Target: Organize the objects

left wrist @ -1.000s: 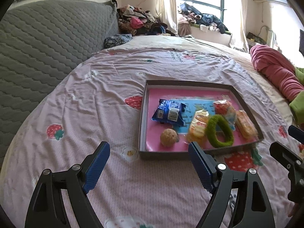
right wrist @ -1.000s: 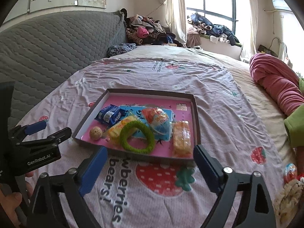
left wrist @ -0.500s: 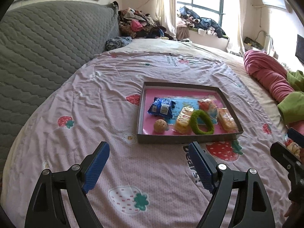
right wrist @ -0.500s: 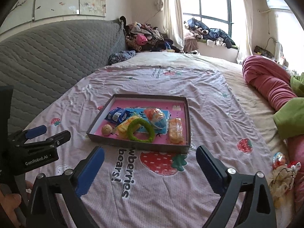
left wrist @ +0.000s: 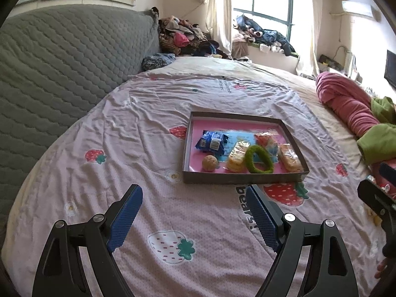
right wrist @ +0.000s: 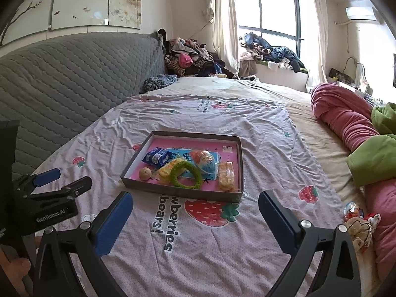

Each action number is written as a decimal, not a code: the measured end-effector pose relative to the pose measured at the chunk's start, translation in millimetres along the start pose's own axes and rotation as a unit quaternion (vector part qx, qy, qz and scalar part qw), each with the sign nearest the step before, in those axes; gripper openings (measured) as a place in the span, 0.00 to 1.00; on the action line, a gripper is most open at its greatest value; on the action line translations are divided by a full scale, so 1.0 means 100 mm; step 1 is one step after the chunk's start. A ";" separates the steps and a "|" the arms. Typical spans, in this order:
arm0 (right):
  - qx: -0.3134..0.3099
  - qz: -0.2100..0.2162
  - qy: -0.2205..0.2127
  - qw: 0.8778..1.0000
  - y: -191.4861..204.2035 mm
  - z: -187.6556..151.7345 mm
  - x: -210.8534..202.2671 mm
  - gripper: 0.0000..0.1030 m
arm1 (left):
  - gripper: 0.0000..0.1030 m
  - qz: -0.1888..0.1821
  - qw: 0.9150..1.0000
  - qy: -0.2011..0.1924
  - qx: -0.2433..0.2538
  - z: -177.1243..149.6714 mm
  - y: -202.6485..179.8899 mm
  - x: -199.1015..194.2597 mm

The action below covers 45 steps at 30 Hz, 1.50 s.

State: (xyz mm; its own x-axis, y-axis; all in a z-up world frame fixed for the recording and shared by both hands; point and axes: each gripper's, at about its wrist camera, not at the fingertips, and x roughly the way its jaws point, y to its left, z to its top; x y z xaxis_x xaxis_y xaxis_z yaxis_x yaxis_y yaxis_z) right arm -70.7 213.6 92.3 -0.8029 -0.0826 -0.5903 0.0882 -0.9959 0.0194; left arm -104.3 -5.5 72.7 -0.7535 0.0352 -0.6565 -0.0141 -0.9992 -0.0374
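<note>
A shallow brown tray with a pink floor lies on the strawberry-print bedsheet. In it are a green fuzzy ring, a blue snack packet, a small tan ball, a yellow wrapped snack, an orange wrapped snack and a round red-and-blue pack. My left gripper hovers open just short of the tray's near wall, with nothing between its pads. My right gripper is open wide, also short of the tray and empty.
A small wrapped sweet and a cream cloth toy lie loose on the bed's right side. A pink blanket and green cloth border that side. A grey quilted headboard runs along the left.
Both grippers have drawn back and risen from the tray, which now looks smaller and farther off. The right jaws stand a little wider. The tray's contents have not moved.
</note>
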 end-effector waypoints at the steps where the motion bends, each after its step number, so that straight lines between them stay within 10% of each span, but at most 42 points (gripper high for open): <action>1: -0.001 0.000 0.001 1.000 0.00 0.00 0.00 1.00 | 0.84 0.000 1.000 0.000 0.000 0.00 0.01 -0.01; 45: -0.006 -0.024 -0.010 1.000 0.09 -0.37 -0.55 1.00 | 0.84 -0.012 1.000 -0.021 0.017 -0.39 -0.02 -0.56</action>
State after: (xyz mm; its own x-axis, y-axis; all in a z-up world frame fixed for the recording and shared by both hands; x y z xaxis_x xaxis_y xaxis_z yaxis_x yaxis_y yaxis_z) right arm -4.4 210.5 95.2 -0.8177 -0.0359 -0.5746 0.0569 -0.9982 -0.0185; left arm -36.0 -5.0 80.3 -0.7799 0.0601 -0.6230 -0.0554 -0.9981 -0.0269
